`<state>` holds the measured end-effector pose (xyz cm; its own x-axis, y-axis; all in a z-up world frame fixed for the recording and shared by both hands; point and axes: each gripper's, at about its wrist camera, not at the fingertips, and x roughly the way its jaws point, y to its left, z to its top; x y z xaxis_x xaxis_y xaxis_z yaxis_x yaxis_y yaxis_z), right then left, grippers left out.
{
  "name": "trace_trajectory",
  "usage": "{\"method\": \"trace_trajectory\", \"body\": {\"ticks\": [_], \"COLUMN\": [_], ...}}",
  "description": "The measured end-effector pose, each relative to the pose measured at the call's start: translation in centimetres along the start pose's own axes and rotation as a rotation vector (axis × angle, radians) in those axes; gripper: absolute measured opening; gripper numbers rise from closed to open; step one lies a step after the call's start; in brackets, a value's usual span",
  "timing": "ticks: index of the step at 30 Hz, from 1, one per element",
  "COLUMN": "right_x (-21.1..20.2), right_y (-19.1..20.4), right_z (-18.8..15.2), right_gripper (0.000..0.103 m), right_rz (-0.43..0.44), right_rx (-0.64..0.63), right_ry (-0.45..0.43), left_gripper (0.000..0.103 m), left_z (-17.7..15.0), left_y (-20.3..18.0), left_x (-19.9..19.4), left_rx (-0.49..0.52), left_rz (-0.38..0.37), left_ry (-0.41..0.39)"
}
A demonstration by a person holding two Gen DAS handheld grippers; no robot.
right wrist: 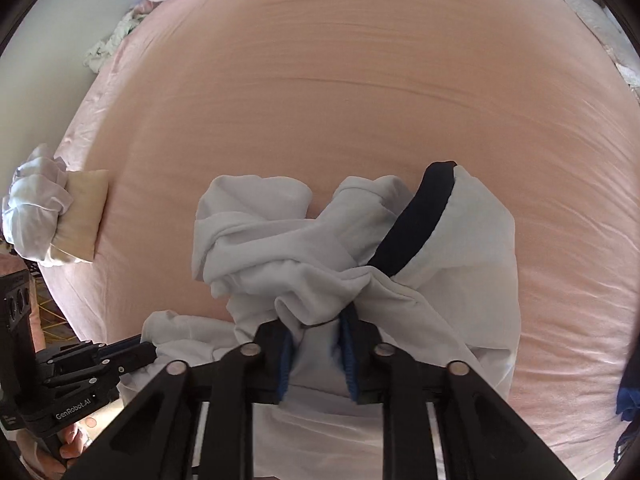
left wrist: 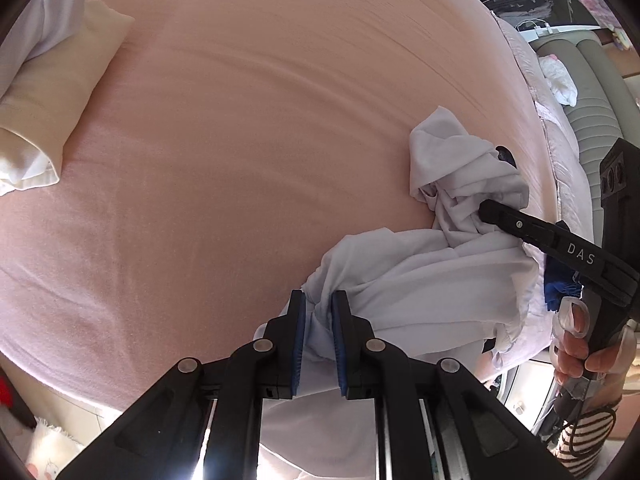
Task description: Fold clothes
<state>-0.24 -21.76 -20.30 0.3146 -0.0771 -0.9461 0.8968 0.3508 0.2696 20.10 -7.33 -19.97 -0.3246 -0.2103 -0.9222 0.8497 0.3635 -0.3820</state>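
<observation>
A crumpled white garment (left wrist: pixel 432 264) with a dark navy collar band (right wrist: pixel 416 224) lies bunched on the pink bed sheet (left wrist: pixel 240 100), near its front edge. My left gripper (left wrist: pixel 319 308) is shut on a fold of the white cloth. My right gripper (right wrist: pixel 316 324) is likewise shut on a bunched part of the white garment (right wrist: pixel 320 240). In the left wrist view the right gripper (left wrist: pixel 492 188) comes in from the right with cloth around its tip. In the right wrist view the left gripper (right wrist: pixel 150 350) enters from the lower left at the garment's edge.
A folded cream garment (left wrist: pixel 52 92) lies at the bed's left side with a rumpled white one (right wrist: pixel 36 208) beside it. A blue cloth (left wrist: pixel 558 284) sits at the right bed edge. A grey padded seat (left wrist: pixel 592 92) stands beyond the bed. A hand (left wrist: pixel 580 344) holds the right gripper's handle.
</observation>
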Motion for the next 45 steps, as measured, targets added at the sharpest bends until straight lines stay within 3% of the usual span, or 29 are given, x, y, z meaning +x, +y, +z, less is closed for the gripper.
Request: {"method": "trace_trajectory", "body": {"ticks": [3, 8, 10, 12, 17, 20, 24, 28, 29, 32, 33, 39, 45], "right_x": [-0.6, -2.8, -1.4, -1.4, -0.9, -1.1, -2.0, -4.2, -4.5, -5.6, -6.0, -5.9, -4.9], "right_y": [-0.9, -1.2, 0.4, 1.1, 3.7, 4.2, 3.6, 2.2, 1.6, -0.6, -1.4, -5.7, -7.4], "right_z": [-0.5, -0.9, -1.4, -1.6, -2.5, -2.8, -3.1, -3.5, -3.5, -4.0, -4.2, -5.6, -6.8], "right_gripper": [0.01, 0.01, 0.01, 0.01, 0.01, 0.01, 0.01, 0.011, 0.016, 0.06, 0.065, 0.065, 0.065], "right_rz": [0.151, 0.248, 0.293, 0.304, 0.343, 0.28, 0.288, 0.173, 0.144, 0.096, 0.086, 0.087, 0.093], "right_rx": [0.055, 0.068, 0.068, 0.063, 0.023, -0.006, 0.006, 0.008, 0.014, 0.036, 0.045, 0.112, 0.128], "right_ry": [-0.031, -0.081, -0.069, -0.07, -0.049, -0.06, -0.078, -0.122, -0.125, -0.148, -0.158, -0.126, -0.087], "left_gripper": [0.012, 0.016, 0.033, 0.085, 0.086, 0.086, 0.086, 0.086, 0.086, 0.086, 0.086, 0.086, 0.086], "left_z": [0.3, 1.0, 1.3, 1.5, 4.0, 5.6, 5.0, 5.6, 5.7, 5.8, 5.8, 5.8, 6.4], "left_y": [0.6, 2.0, 2.3, 2.4, -0.2, -3.1, -3.0, -5.2, -5.7, -7.1, -7.5, -9.5, -11.1], "left_x": [-0.7, -2.1, -2.8, -3.3, -3.0, -2.1, -3.0, -2.4, -2.1, -1.3, -1.0, -0.1, 1.0], "left_rx": [-0.032, -0.142, -0.183, -0.214, -0.212, -0.168, -0.108, -0.068, -0.059, -0.036, -0.027, 0.013, 0.028], "left_rz": [-0.048, -0.17, -0.202, -0.211, -0.24, -0.214, -0.21, -0.188, -0.179, -0.168, -0.165, -0.132, -0.128], "left_ry": [0.028, 0.04, 0.024, 0.013, -0.003, -0.004, -0.002, 0.004, 0.009, 0.032, 0.037, 0.052, 0.058]}}
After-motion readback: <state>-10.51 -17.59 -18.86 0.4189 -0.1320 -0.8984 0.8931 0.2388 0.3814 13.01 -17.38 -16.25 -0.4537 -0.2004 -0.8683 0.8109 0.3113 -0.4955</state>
